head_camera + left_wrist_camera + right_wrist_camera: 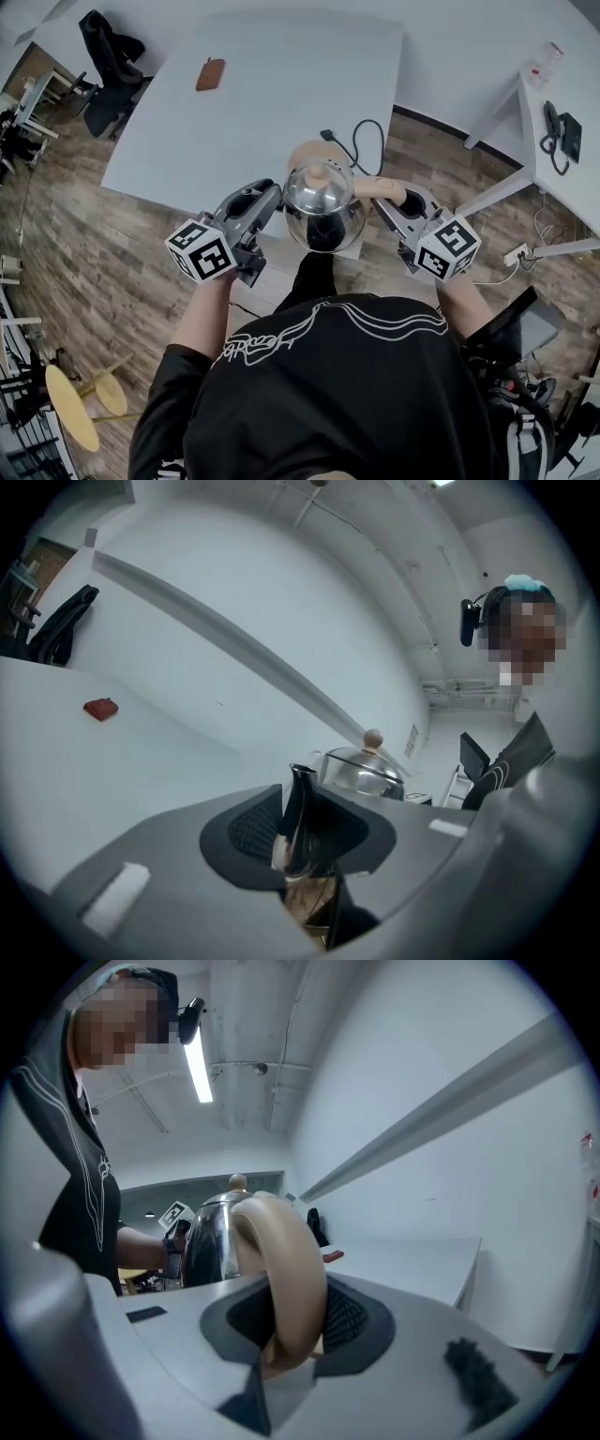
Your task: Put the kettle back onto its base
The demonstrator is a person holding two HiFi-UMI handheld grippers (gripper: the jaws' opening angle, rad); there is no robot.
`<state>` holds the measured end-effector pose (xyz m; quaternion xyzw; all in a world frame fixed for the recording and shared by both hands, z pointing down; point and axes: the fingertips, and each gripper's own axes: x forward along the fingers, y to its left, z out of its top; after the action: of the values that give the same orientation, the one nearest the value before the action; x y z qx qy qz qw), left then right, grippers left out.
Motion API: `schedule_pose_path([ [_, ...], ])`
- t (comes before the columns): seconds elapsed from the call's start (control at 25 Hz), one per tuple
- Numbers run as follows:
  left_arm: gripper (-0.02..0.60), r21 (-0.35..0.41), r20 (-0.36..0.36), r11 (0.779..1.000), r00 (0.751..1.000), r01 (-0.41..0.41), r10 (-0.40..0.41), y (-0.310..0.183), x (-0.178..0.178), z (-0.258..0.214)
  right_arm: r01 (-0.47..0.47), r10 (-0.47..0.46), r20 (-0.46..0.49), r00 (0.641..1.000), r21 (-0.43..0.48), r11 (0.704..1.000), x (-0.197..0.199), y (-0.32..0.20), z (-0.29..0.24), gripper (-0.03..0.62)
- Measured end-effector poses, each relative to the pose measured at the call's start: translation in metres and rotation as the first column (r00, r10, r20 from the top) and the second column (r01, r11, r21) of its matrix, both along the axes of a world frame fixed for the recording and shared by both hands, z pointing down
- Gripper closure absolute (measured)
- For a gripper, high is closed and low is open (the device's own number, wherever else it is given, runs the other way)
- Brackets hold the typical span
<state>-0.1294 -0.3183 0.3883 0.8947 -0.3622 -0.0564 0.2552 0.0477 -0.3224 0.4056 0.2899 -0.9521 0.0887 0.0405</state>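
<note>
black shirt [328, 394] of the person fills the lower head view. left gripper [298, 832]: jaws clamped on the kettle's steel spout [298, 808]. right gripper [286, 1321]: jaws clamped on the tan handle [286, 1260]. kettle [323, 192] is held upright between the two at the near edge of the white table [234, 103], just on the near side of the round tan base [302, 153]. the base's cord [361, 141] lies on the tabletop.

My left gripper [300, 836] and right gripper [291, 1326] have matt grey plastic shells and black pads [345, 1316] with a fine ribbed grain. The kettle [323, 202] body is mirror-polished metal. Its handle [292, 1274] is smooth, matt and beige. The table [262, 84] is matt white, and the floor [84, 244] is wood-grain planking.
</note>
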Motion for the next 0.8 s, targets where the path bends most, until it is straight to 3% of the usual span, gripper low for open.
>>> schedule_pose_path([
  [0.44,0.508,-0.121,-0.011,0.992,1.0,0.026,-0.027,-0.1,-0.023,0.057,-0.052,0.051,-0.074,0.996,-0.01,0.999,-0.022,-0.09,0.043,0.5],
  [0.8,0.509,-0.098,0.024,0.994,0.998,0.055,-0.053,-0.148,-0.031,0.074,-0.085,0.088,-0.093,0.992,0.036,0.996,-0.031,-0.134,0.063,0.5],
])
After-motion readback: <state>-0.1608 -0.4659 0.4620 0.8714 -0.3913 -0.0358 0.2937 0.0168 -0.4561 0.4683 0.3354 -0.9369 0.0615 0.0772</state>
